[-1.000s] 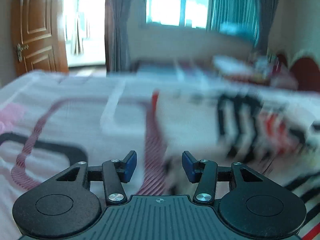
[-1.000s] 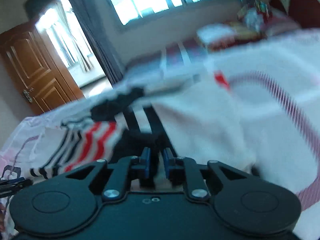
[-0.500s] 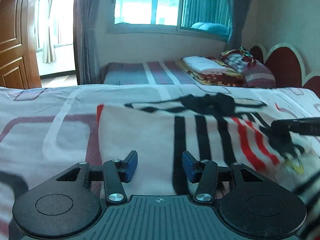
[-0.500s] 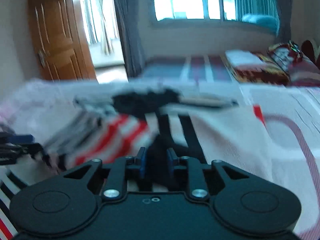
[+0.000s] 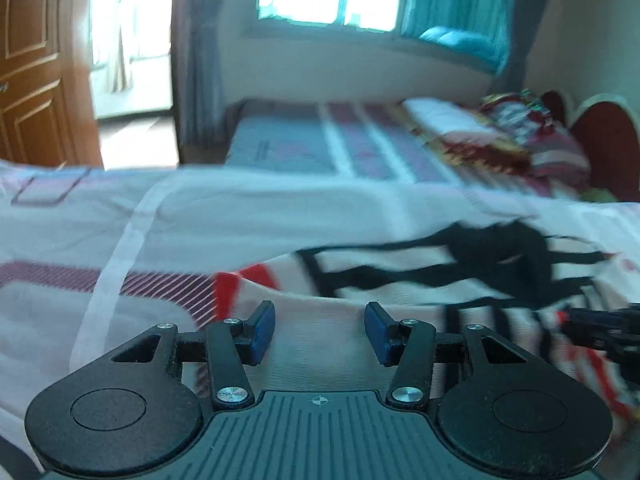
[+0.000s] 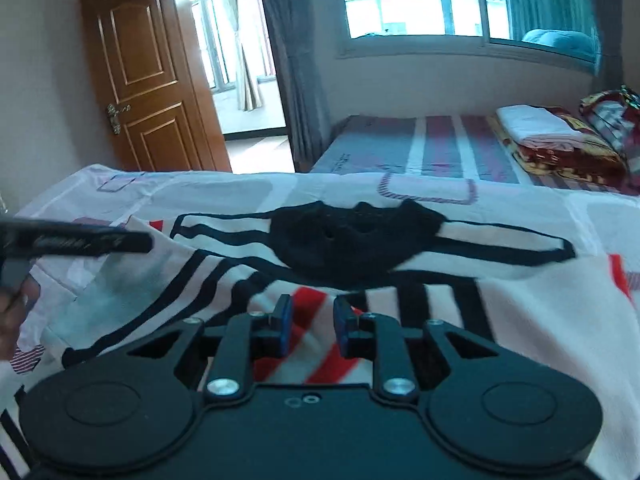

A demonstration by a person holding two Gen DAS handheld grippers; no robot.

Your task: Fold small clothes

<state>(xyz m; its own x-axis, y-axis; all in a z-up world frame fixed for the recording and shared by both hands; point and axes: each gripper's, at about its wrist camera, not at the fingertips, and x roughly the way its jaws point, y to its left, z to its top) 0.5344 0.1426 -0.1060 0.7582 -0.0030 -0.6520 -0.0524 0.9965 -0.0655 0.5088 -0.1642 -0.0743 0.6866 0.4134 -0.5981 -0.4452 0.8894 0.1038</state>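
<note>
A small white top (image 6: 520, 300) with black and red stripes and a black collar (image 6: 352, 240) lies spread on the bed. In the left wrist view my left gripper (image 5: 320, 324) hovers open over the top (image 5: 400, 288), close to its red-edged left end, with nothing pinched. My right gripper (image 6: 313, 320) sits low over the red stripes, its blue pads a narrow gap apart and not pressing the cloth. The left gripper's fingers (image 6: 80, 242) reach in from the left of the right wrist view. At the right edge of the left wrist view shows the right gripper (image 5: 600, 322).
The bed sheet (image 6: 580, 216) is white with pink and grey shapes. Behind it stands a second bed (image 6: 400, 148) with folded blankets (image 6: 552, 136). A wooden door (image 6: 144, 80) and grey curtain (image 6: 296, 60) are at the back left. A hand (image 6: 12, 312) shows at the left edge.
The right gripper's pads have parted a little and its view has rolled level. The left gripper has slid towards the top's left end. The top now lies flatter.
</note>
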